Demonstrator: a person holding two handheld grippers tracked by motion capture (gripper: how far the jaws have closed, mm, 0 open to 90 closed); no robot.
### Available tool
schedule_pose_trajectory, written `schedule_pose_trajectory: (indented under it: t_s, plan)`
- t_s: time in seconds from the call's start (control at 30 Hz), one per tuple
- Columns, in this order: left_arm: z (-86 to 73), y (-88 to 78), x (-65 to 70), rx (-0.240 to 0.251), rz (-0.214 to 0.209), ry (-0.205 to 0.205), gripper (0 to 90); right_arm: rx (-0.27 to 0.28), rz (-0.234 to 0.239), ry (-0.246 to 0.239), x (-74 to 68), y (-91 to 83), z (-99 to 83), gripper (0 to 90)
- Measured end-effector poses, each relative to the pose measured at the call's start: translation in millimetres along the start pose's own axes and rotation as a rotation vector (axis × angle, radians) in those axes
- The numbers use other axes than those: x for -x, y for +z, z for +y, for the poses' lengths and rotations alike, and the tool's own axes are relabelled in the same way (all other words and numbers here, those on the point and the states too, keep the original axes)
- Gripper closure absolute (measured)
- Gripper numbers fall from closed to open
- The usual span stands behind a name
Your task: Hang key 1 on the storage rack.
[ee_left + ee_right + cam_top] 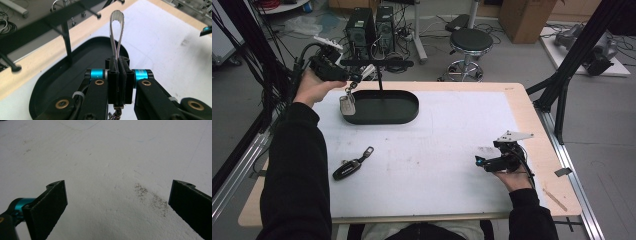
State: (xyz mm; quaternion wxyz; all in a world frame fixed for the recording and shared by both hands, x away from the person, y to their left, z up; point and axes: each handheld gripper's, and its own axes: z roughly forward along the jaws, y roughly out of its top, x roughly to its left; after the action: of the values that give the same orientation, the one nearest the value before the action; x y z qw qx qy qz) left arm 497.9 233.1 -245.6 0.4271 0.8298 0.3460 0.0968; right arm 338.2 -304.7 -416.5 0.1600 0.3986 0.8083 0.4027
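Nearest the lens in the left gripper view, the left gripper [119,83] has its jaws pressed together on a grey strap loop [117,30] that sticks straight out past the tips; a bit of chain shows under the jaws. In the high view the left gripper [354,76] is held up above the left end of the black oval tray [409,114], and the key fob [347,105] hangs from it on its chain, long axis vertical, just over or at the tray's left rim; contact with the rim cannot be told. The tray's upright post with crossbar [379,64] rises from the tray just right of the gripper, and the strap loop points roughly toward that bar, so I judge the coming move turns on loop versus bar end. A second key fob [348,170] lies flat on the white mat [452,150] well in front of the tray, long axis diagonal, on the left arm's side. Right gripper [486,162] is low over the mat far to the tray's right, jaws wide apart, nothing between them.
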Motion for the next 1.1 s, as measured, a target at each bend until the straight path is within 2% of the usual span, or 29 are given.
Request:
schedule_pose_trajectory:
  t_s: [0.17, 0.33, 0.5, 0.57, 0.73, 0.97, 1.03, 1.07, 1.1]
  plan:
    - [18.2, 4.2, -0.7, 0.022, 0.012, 0.012, 86.5, 0.003, -0.006, 0.002, 2.0, -1.0, -0.5, 1.1]
    - [35.3, 12.1, 1.1, 0.037, 0.050, 0.028, 86.5, 0.000, -0.006, 0.007, 2.8, -1.6, -1.0, 1.0]
    - [48.9, 19.9, 1.2, 0.054, 0.073, 0.026, 86.5, 0.004, -0.007, 0.008, 3.5, -2.6, -1.4, 1.0]
    - [50.7, 22.7, 2.2, 0.081, 0.101, 0.030, 86.5, 0.004, -0.007, 0.006, 4.1, -3.1, -1.7, 1.0]
    - [50.2, 31.8, 0.2, 0.132, 0.155, 0.000, 86.5, 0.012, -0.010, 0.012, 6.3, -5.2, -2.5, 1.1]
    - [49.3, 35.8, -8.8, 0.194, 0.186, -0.054, 86.5, 0.013, -0.010, 0.014, 7.0, -6.4, -3.4, 1.0]
    - [48.7, 36.1, -11.9, 0.196, 0.190, -0.062, 86.5, 0.010, -0.009, 0.016, 6.8, -6.0, -3.4, 1.0]
    - [48.3, 36.1, -13.0, 0.196, 0.197, -0.063, 86.5, 0.009, -0.010, 0.016, 6.8, -5.9, -3.4, 1.0]
    - [47.6, 36.0, -14.5, 0.199, 0.221, -0.067, 86.5, 0.009, -0.010, 0.015, 6.8, -5.7, -3.5, 1.1]
